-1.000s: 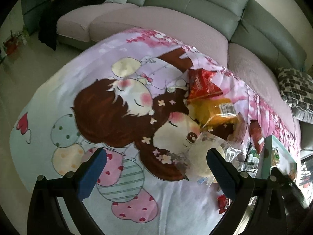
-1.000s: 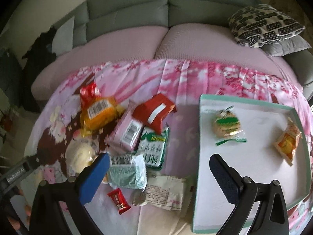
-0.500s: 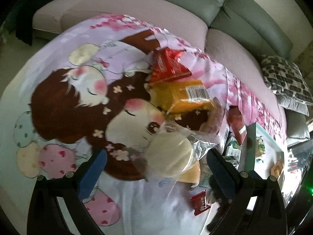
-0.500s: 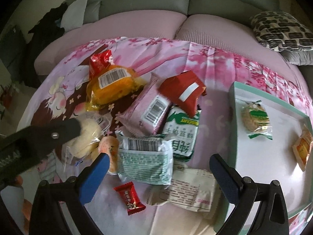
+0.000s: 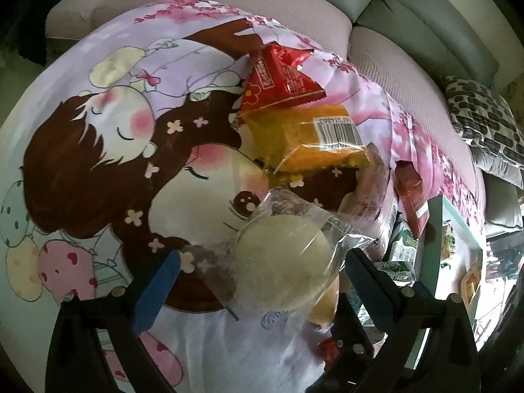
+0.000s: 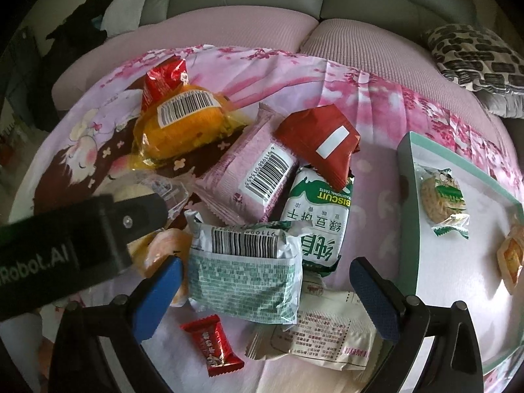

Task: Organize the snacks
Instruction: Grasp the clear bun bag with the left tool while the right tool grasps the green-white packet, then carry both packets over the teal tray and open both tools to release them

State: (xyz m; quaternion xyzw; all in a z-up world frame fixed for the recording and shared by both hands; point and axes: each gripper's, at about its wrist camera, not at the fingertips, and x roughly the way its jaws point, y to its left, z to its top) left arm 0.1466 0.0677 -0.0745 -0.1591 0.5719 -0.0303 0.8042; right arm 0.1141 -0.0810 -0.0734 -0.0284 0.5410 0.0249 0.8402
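A pile of snack packets lies on a cartoon-print cloth [image 5: 98, 163]. My left gripper [image 5: 262, 281] is open, its fingers on either side of a pale round bun in a clear wrapper [image 5: 281, 262]. My right gripper [image 6: 265, 294] is open above a green-and-white packet [image 6: 245, 281]. Around it lie a green biscuit packet [image 6: 317, 222], a pink packet [image 6: 249, 177], a dark red packet [image 6: 324, 140], an orange cake [image 6: 186, 124] and a small red candy [image 6: 213, 344]. The mint-rimmed white tray [image 6: 406, 196] at the right holds a round biscuit packet [image 6: 442, 196] and an orange packet [image 6: 511, 255].
A grey and pink sofa [image 6: 229, 32] curves behind the cloth, with a patterned cushion [image 6: 475, 52] at the right. The left gripper's black body [image 6: 72, 249] crosses the left of the right wrist view. A beige packet [image 6: 327, 334] lies near the front edge.
Both grippers have moved down and forward toward the pile. The left one now straddles the wrapped bun; the right one has closed in over the green-and-white packet.
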